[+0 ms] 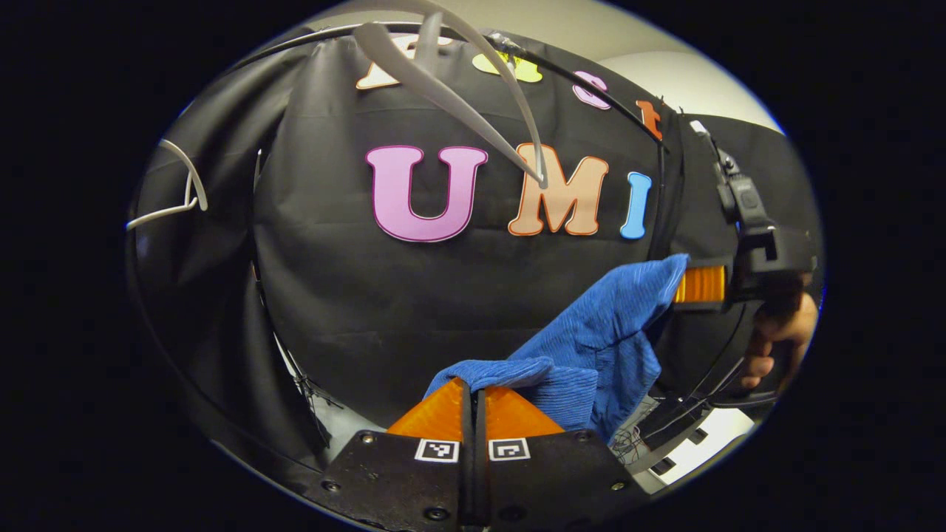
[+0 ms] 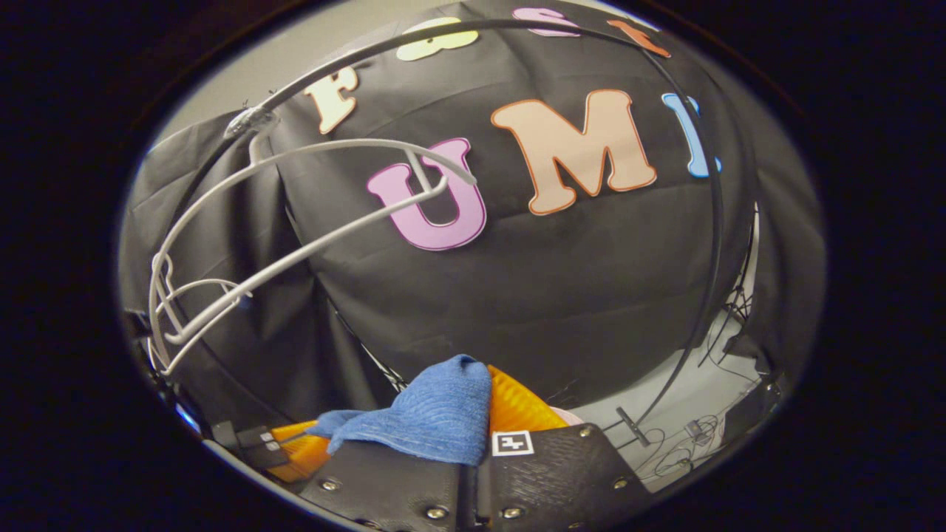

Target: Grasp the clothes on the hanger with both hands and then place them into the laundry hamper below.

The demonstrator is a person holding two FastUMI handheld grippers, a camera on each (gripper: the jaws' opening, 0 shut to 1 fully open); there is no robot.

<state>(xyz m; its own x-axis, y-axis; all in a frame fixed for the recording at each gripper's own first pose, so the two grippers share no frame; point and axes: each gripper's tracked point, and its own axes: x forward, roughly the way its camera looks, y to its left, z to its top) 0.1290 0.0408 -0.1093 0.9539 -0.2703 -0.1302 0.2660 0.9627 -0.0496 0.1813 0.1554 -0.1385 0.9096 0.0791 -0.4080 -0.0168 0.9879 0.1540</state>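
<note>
Garment: a blue cloth [image 1: 591,347] is off its hanger [image 1: 473,96] and hangs stretched between the two grippers, with the bare hanger on the rail above.

Left gripper view: the left gripper [image 1: 477,391] has its jaws closed together, a fold of the blue cloth pinched at their tips. The cloth runs up and to the right to the right gripper [image 1: 698,284], farther off, held by a hand [image 1: 776,336]; a corner of the cloth meets that gripper's jaws. A second empty hanger [image 1: 174,199] hangs at the far left.

Right gripper view: the blue cloth [image 2: 436,417] is bunched over the right gripper [image 2: 480,414] and covers one finger, so its jaws appear closed on the fabric, though the contact itself is hidden. The bare hanger [image 2: 295,222] hangs on the rail to the upper left.

Assessment: the grasp and the removal look complete, and the carry to the laundry hamper is the step in hand. The next move calls for lowering both grippers together, keeping hold until the cloth is over the hamper's mouth, then releasing.
</note>
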